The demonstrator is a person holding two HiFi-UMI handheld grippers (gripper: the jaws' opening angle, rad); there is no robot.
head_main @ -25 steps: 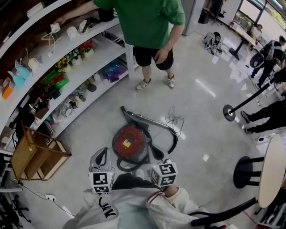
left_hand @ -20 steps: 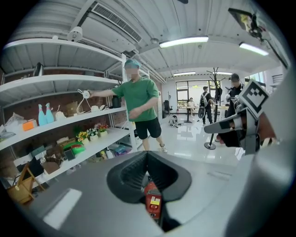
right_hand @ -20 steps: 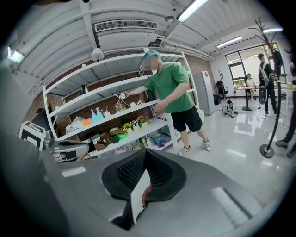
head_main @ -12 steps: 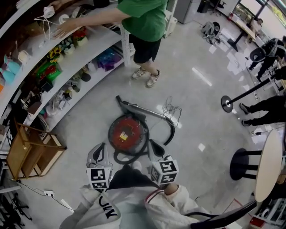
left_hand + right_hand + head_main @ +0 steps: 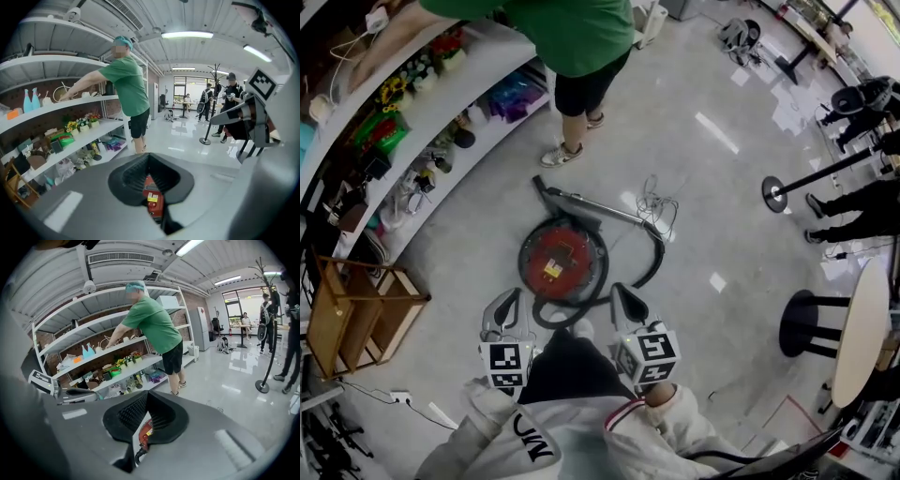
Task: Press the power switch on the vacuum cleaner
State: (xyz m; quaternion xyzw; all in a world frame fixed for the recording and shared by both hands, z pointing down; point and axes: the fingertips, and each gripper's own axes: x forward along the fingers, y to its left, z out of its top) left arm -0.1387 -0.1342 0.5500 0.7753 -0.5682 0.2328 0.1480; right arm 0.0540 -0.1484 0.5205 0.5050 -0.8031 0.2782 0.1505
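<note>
Label [image 5: 550, 272] on vacuum cleaner [image 5: 570, 246], seemingly illegible

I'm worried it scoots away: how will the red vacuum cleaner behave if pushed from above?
The vacuum cleaner looks squat and round, so it probably won't tip. On the glossy floor it may slide if pushed sideways. Its curved hose looks bendy and would likely trail.

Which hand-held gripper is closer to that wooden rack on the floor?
Left. The left hand-held gripper sits beside the wooden rack, to its right in the head view; the right hand-held gripper is much farther right.
</note>
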